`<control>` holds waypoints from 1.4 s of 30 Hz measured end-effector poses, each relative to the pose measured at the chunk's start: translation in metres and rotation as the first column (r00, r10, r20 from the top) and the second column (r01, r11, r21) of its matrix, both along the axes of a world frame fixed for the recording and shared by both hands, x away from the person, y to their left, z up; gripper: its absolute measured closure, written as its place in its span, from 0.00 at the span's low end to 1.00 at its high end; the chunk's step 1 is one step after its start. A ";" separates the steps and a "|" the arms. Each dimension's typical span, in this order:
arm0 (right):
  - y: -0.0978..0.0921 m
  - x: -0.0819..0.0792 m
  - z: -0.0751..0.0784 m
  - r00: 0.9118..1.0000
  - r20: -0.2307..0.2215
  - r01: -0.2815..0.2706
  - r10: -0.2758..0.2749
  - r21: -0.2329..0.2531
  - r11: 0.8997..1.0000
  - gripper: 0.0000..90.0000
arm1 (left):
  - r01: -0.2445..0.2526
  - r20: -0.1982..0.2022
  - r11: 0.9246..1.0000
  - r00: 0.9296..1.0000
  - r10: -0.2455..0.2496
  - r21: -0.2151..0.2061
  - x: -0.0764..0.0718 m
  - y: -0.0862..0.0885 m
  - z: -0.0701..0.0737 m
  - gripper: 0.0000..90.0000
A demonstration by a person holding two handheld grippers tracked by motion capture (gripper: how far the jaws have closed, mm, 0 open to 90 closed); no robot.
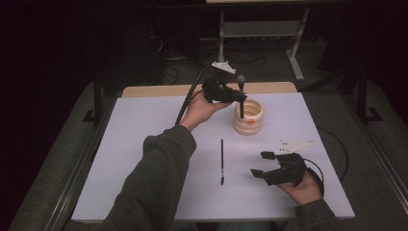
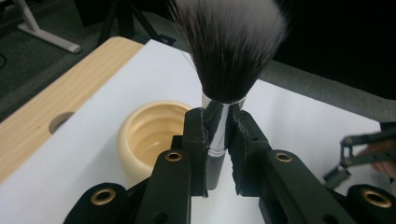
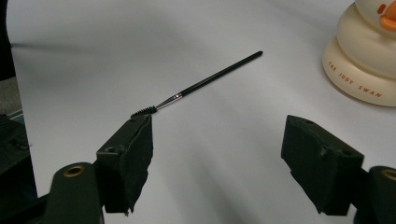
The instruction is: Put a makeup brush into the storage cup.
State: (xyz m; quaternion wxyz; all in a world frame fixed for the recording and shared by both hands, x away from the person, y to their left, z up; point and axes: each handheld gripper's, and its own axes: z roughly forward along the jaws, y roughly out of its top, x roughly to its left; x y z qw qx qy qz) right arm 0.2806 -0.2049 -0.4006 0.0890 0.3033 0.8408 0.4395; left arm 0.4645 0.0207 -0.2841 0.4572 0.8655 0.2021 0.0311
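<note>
Two grippers: one black two-jaw gripper in each of the person's hands, over a white table top (image 1: 144, 144).
Left gripper (image 1: 234, 96): held up at the far middle of the table, clenched on the handle of a makeup brush; in the left gripper view (image 2: 218, 154) both jaws press the shiny silver ferrule from either side.
Makeup brush: fluffy, dark bristles with pale tips, black handle and silver ferrule (image 2: 219, 121); upright, bristles on top, its lower end over the mouth of the holder in the high view (image 1: 241, 96).
Holder: cream-coloured, round, ribbed ceramic pot (image 1: 249, 118) with an orange mark on its near side, standing right of centre toward the far edge; its hollow inside shows in the left gripper view (image 2: 149, 137), and printed lettering shows on its base in the right gripper view (image 3: 362, 70).
Right gripper (image 1: 267, 164): low at the near right of the table, released, jaws spread wide apart with nothing between them (image 3: 217, 163).
Thin brush: slim black-handled spoolie with a small dark bristle tip (image 1: 222, 161), lying flat on the table near the middle, left of the right gripper and well apart from the pot; in the right gripper view (image 3: 201, 84) its bristle end lies just beyond one jaw tip.
Sleeves: dark grey-green, on both forearms (image 1: 159, 178).
</note>
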 end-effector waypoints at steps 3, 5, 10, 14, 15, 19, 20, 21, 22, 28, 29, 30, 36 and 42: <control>0.000 0.000 0.000 1.000 0.000 -0.003 0.003 0.000 1.000 0.27 | -0.009 -0.005 1.000 1.000 0.009 -0.004 0.006 -0.007 0.002 0.86; 0.000 0.000 0.000 1.000 0.002 -0.004 0.004 0.000 1.000 0.27 | -0.019 -0.003 1.000 1.000 0.019 -0.012 0.009 -0.010 0.003 0.86; -0.002 0.000 0.001 1.000 0.006 0.000 0.000 0.003 1.000 0.26 | -0.048 -0.008 0.999 0.999 0.048 -0.025 0.016 -0.017 0.003 0.86; -0.002 0.000 0.001 1.000 0.004 0.003 -0.003 0.004 1.000 0.26 | -0.068 -0.020 0.997 0.998 0.068 -0.038 0.023 -0.019 0.000 0.86; -0.002 0.000 0.001 1.000 0.007 -0.001 0.001 0.001 1.000 0.26 | -0.076 -0.023 0.996 0.997 0.075 -0.040 0.024 -0.019 -0.001 0.86; -0.003 0.001 0.001 1.000 0.006 0.001 -0.001 0.002 1.000 0.26 | -0.093 -0.026 0.995 0.995 0.092 -0.042 0.029 -0.020 -0.005 0.86; -0.003 0.001 0.001 1.000 0.004 0.003 -0.003 0.003 1.000 0.26 | -0.101 -0.029 0.994 0.995 0.100 -0.039 0.031 -0.020 -0.007 0.86; -0.003 0.001 0.001 1.000 -0.004 0.005 -0.005 0.008 1.000 0.26 | -0.105 -0.032 0.994 0.994 0.104 -0.035 0.032 -0.020 -0.008 0.86; -0.003 0.001 0.001 1.000 -0.001 0.003 -0.003 0.006 1.000 0.26 | -0.108 -0.036 0.994 0.994 0.107 -0.032 0.033 -0.020 -0.010 0.86; -0.002 0.001 0.000 1.000 0.002 0.000 0.000 0.001 1.000 0.26 | -0.115 -0.037 0.993 0.993 0.114 -0.025 0.035 -0.022 -0.013 0.86; -0.002 0.001 0.000 1.000 0.003 0.000 0.000 0.001 1.000 0.26 | -0.115 -0.037 0.993 0.993 0.114 -0.022 0.035 -0.022 -0.013 0.86; -0.002 0.001 0.000 1.000 0.003 0.000 0.000 0.001 1.000 0.26 | -0.115 -0.037 0.993 0.993 0.114 -0.022 0.035 -0.022 -0.013 0.86; -0.002 0.001 0.000 1.000 0.002 0.000 0.000 0.003 1.000 0.26 | -0.129 -0.054 0.991 0.990 0.128 -0.022 0.036 -0.023 -0.019 0.86; -0.003 0.001 0.001 1.000 0.002 0.000 0.000 0.003 1.000 0.26 | -0.125 -0.062 0.992 0.990 0.124 -0.009 0.037 -0.026 -0.023 0.86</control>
